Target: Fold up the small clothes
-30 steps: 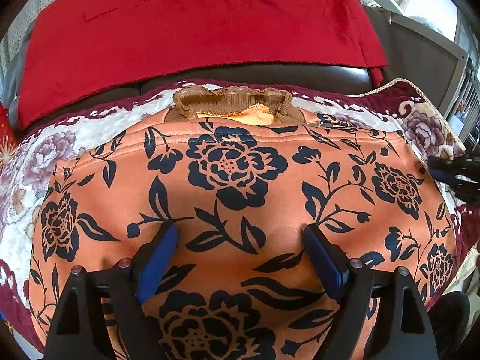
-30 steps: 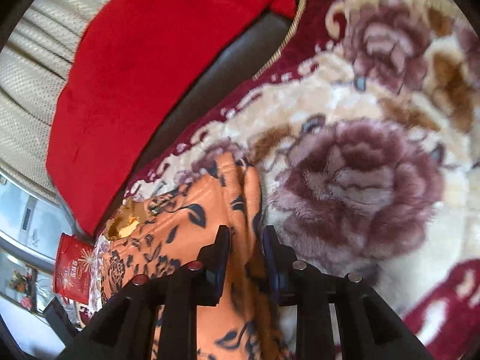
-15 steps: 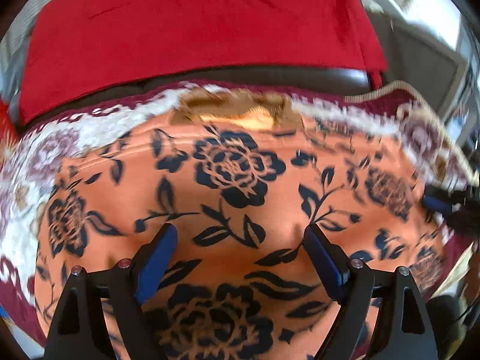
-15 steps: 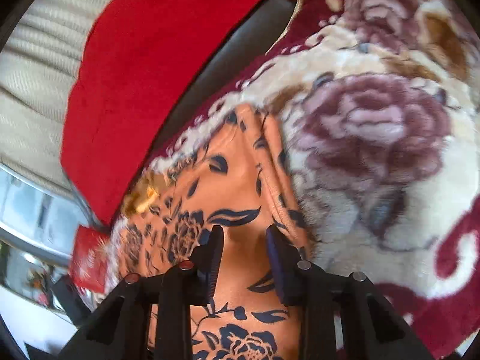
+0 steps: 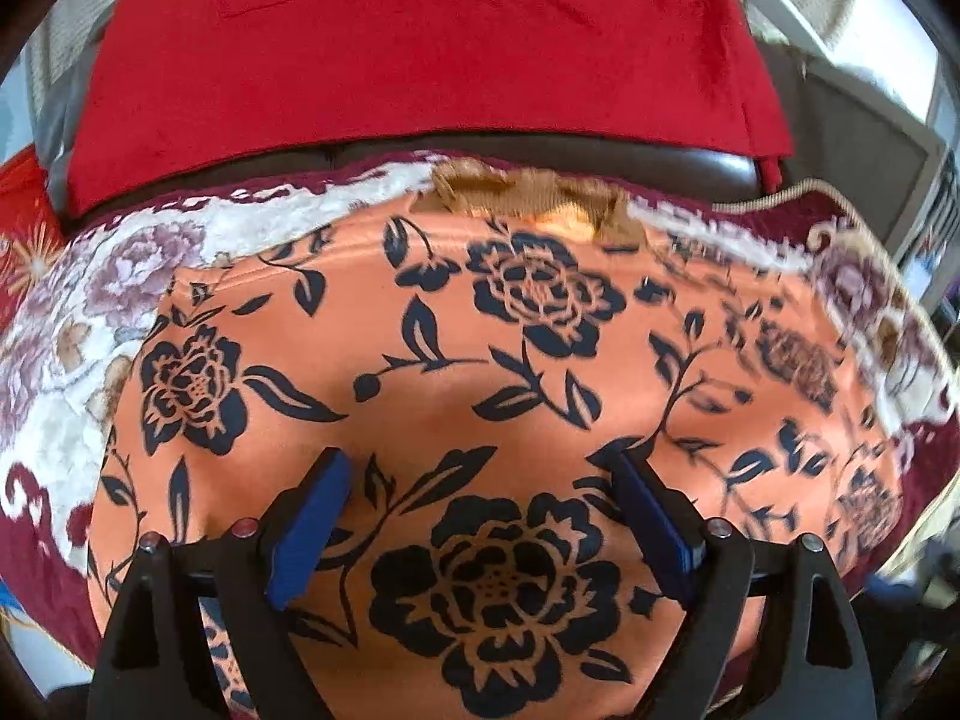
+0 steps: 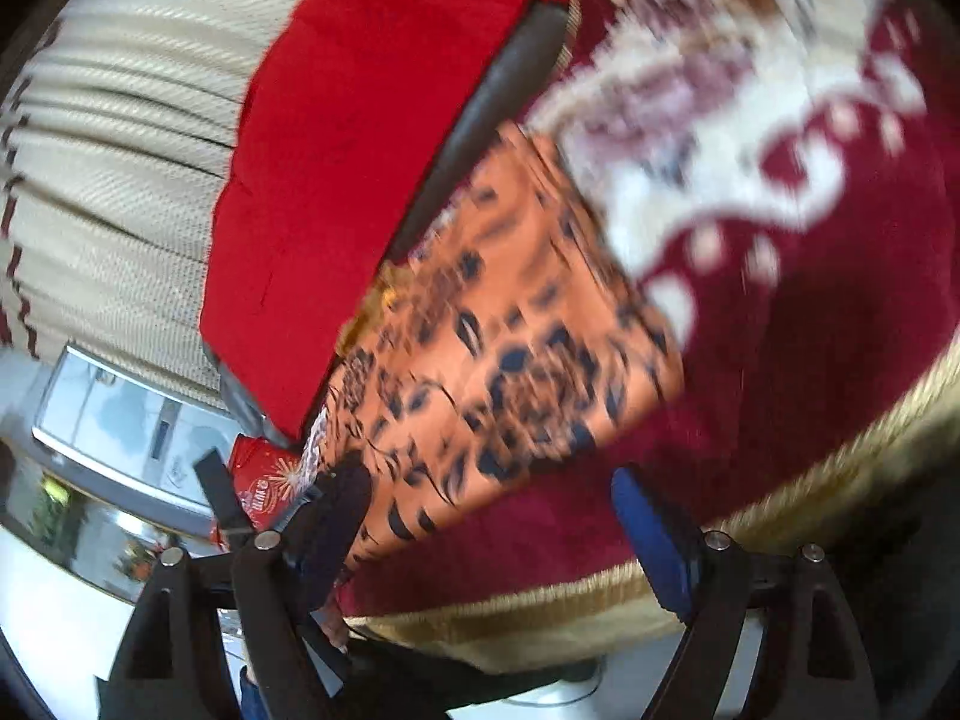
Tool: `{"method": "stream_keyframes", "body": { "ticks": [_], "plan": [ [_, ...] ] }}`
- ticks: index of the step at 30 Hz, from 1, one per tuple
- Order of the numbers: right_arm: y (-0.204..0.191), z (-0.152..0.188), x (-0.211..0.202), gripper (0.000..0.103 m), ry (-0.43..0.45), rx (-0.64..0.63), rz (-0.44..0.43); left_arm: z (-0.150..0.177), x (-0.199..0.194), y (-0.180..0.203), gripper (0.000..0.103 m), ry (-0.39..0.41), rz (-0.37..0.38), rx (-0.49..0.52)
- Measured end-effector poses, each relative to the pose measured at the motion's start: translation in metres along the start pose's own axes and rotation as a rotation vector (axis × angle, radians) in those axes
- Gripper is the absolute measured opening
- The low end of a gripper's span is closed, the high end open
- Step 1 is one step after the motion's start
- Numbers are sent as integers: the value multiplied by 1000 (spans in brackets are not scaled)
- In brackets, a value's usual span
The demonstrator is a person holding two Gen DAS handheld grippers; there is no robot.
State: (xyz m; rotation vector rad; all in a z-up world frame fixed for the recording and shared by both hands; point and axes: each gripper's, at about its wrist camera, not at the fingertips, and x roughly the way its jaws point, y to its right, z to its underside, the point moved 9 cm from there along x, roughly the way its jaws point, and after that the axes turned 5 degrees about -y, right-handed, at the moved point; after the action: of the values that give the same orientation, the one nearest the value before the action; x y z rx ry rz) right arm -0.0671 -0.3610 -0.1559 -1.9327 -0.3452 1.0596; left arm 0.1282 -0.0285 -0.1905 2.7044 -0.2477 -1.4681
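Note:
An orange garment [image 5: 510,360] with a dark navy flower print lies spread flat on a plush floral blanket [image 5: 60,390]. Its brown ribbed collar [image 5: 528,198] is at the far end. My left gripper [image 5: 478,462] hovers over the garment's near middle, its blue pads far apart and still opening a little, gripping nothing. In the right wrist view, blurred by motion, the garment [image 6: 510,330] lies ahead and to the left. My right gripper [image 6: 489,480] is opening wide. Only the maroon blanket [image 6: 810,330] and the garment's near corner lie between its fingers, and the pads press on nothing.
A red cloth [image 5: 420,48] hangs over the dark sofa back behind the blanket. A cream curtain [image 6: 120,180] and a red packet [image 6: 264,480] are off to the left in the right wrist view. The blanket's gold fringed edge [image 6: 780,510] runs close under the right gripper.
The right gripper was shut on the garment's right edge; it has let go, opened wide and drawn back toward the blanket's fringed edge. The left gripper shifted slightly to the left.

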Motion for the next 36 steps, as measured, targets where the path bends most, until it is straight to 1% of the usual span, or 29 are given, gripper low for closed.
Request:
{"method": "stream_keyframes", "body": {
  "ticks": [1,3,5,7,9,10,11,13,14,15,17,20,22,23,24,25,26,27,29,30,32,33,34,35,36],
  "plan": [
    [4,2,6,85,-9,27,-7,-1,-7,-1,89,22,10,-15],
    [6,1,18,85,-15,58,-54,0,-12,-4,89,35,9,-27],
    [9,-6,25,85,3,76,-45,8,-15,-14,89,24,5,-55],
    [11,-12,30,85,15,89,-59,15,-29,-28,89,47,41,-113],
    [14,-16,34,85,21,123,-76,24,-51,-53,89,98,85,-207],
    [12,-14,31,85,24,120,-81,34,-63,-76,89,120,107,-293],
    [14,-17,28,85,25,116,-85,40,-68,-92,89,128,123,-358],
    [14,-16,30,85,21,111,-92,64,-74,-137,89,130,196,-581],
    [15,-16,30,85,18,112,-94,74,-73,-154,89,124,220,-665],
    [17,-16,29,85,18,115,-96,81,-71,-164,89,120,231,-714],
    [19,-17,29,85,15,114,-92,91,-67,-175,88,101,256,-774],
    [21,-18,26,85,9,109,-84,91,-60,-168,88,89,336,-804],
    [19,-19,26,85,11,114,-87,91,-52,-173,87,79,317,-836],
    [19,-19,26,85,12,119,-89,92,-49,-174,84,77,320,-848],
    [19,-19,25,85,12,120,-89,90,-48,-175,74,72,321,-857],
    [18,-20,25,85,12,120,-89,90,-46,-177,36,54,302,-851],
    [18,-20,25,85,12,118,-88,90,-45,-179,3,31,277,-831],
    [18,-20,25,85,10,118,-88,92,-46,-181,2,27,263,-824],
    [18,-20,25,85,7,117,-86,93,-57,-187,2,62,240,-814],
    [18,-20,24,85,7,117,-85,93,-63,-190,2,82,217,-804],
    [19,-21,24,85,6,118,-86,94,-71,-198,2,113,140,-766],
    [19,-21,24,85,5,118,-86,98,-68,-203,2,101,109,-759],
    [20,-21,24,85,3,116,-86,104,-61,-207,2,68,125,-783],
    [20,-22,24,85,2,117,-88,109,-56,-208,2,43,158,-812],
    [20,-22,24,85,1,120,-90,113,-57,-210,5,42,168,-829]
  ]
}}
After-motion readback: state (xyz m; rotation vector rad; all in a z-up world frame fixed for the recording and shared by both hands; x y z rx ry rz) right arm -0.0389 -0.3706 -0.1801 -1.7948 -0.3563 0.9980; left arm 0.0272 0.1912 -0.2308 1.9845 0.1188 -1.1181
